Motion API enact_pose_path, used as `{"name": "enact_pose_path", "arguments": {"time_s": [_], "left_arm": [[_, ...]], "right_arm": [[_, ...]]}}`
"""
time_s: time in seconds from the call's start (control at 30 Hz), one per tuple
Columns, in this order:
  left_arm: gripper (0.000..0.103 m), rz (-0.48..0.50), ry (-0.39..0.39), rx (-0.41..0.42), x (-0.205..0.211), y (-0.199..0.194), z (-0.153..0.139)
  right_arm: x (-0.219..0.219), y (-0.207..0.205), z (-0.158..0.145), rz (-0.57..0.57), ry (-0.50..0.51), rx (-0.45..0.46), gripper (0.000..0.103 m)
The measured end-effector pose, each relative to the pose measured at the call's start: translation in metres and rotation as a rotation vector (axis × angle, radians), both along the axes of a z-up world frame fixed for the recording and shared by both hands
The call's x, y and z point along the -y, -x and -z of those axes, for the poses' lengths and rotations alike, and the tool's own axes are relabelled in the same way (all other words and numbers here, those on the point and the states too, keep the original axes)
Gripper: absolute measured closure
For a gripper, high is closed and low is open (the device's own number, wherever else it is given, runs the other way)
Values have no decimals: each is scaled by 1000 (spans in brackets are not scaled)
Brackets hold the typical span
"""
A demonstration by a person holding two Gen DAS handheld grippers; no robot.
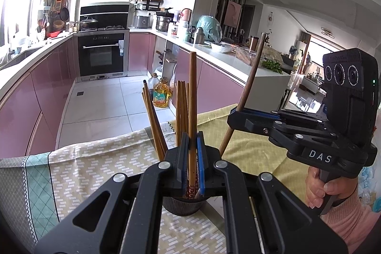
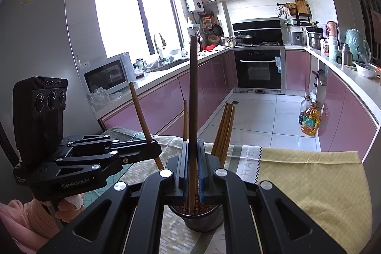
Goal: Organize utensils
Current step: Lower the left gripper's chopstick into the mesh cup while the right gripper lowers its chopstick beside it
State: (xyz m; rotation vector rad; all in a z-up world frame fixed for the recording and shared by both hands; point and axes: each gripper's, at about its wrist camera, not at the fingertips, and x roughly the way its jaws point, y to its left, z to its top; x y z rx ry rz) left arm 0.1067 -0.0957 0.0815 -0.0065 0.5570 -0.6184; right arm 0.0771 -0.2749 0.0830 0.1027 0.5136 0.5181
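Left wrist view: my left gripper has its jaws pinched on one light wooden chopstick, standing near upright, lower end down in the dark mesh utensil cup just under the jaws. More chopsticks lean out of the cup, some left, some straight up behind the fingers. Cup sits on the patterned tablecloth. To the right, right gripper is clamped on a darker chopstick that tilts up to the right; the person's hand in a pink sleeve holds its handle. Far floor: oil bottle.

Right wrist view: right gripper jaws closed on the dark chopstick, near vertical, tip inside the mesh cup right below. A bundle of chopsticks leans right out of the cup. On the left, left gripper grips its light chopstick, slanted up-left, well clear of mine at the top. Tablecloth's yellow section lies to the right.
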Motion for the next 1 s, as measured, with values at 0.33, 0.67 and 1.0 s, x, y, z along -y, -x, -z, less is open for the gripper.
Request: {"name": "enact_pose_path", "arguments": {"time_s": [0.33, 0.67, 1.0], "left_arm": [[96, 1, -1, -13, 5, -2, 7], [96, 0, 1, -20, 4, 0, 10], [96, -3, -2, -29, 5, 1, 16]], "right_arm": [[-2, -2, 5, 1, 3, -15, 97], [-3, -3, 7, 1, 4, -20, 97], [-1, -4, 14, 2, 4, -26, 97]]}}
